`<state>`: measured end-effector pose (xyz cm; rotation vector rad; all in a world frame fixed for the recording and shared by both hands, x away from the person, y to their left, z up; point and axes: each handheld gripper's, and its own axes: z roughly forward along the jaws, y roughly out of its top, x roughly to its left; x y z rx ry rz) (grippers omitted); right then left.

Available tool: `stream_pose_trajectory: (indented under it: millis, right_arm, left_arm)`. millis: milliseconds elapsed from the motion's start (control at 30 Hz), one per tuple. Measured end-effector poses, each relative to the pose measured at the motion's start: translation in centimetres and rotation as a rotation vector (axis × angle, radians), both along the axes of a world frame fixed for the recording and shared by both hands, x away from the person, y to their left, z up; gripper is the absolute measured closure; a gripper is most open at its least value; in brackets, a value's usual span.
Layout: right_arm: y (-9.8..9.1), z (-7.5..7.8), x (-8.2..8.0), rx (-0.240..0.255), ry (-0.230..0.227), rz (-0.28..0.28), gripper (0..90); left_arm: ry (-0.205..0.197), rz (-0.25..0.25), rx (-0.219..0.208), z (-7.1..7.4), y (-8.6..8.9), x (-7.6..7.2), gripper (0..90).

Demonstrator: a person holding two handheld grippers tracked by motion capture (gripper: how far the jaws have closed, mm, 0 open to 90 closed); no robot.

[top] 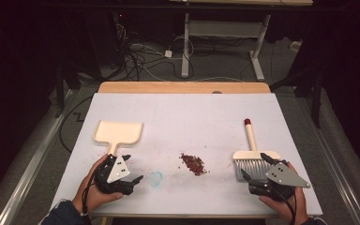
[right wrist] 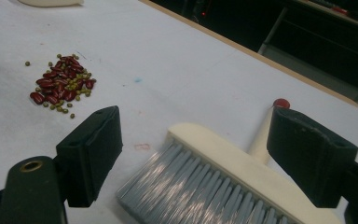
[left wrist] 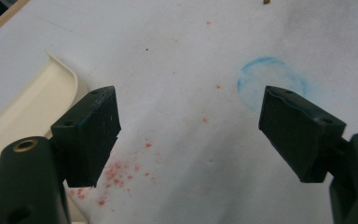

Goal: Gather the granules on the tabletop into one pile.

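A cream dustpan (top: 118, 132) lies at the left, its short handle toward my left gripper (top: 133, 168), which rests open just behind it on the table. In the left gripper view the dustpan's edge (left wrist: 28, 102) sits beside the left jaw, and nothing lies between the jaws of the left gripper (left wrist: 191, 126). A cream hand brush (top: 255, 157) with grey bristles and a red-tipped handle lies at the right. My right gripper (top: 254, 165) is open with its jaws either side of the brush head (right wrist: 223, 161), pads not pressing. A small pile of red and green beans (top: 193, 164) (right wrist: 63, 84) sits mid-table.
A faint blue ring mark (top: 155, 178) (left wrist: 270, 84) and red stains are on the white table cover (top: 183, 117). A wooden edge (top: 183, 87) runs along the far side. Beyond it are floor cables and a desk frame (top: 185, 51).
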<state>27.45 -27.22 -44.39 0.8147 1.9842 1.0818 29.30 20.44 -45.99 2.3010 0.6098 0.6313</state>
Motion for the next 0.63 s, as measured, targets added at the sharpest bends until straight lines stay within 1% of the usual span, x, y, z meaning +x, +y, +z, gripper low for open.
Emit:
stream_pose_trajectory:
  millis: [200,433,633]
  right_arm:
    - [0.03,0.08,-0.05,0.001,-0.003,-0.001,18.8]
    - [0.09,0.05,-0.08,-0.014,-0.012,0.002,18.8]
    - [0.07,-0.02,-0.04,-0.015,-0.011,0.001,18.8]
  left_arm:
    - [0.001,0.003,0.000,0.01,0.04,0.00,19.8]
    - [0.003,0.007,-0.001,-0.01,0.02,0.19,19.8]
    - [0.002,0.010,-0.003,0.03,-0.07,0.31,19.8]
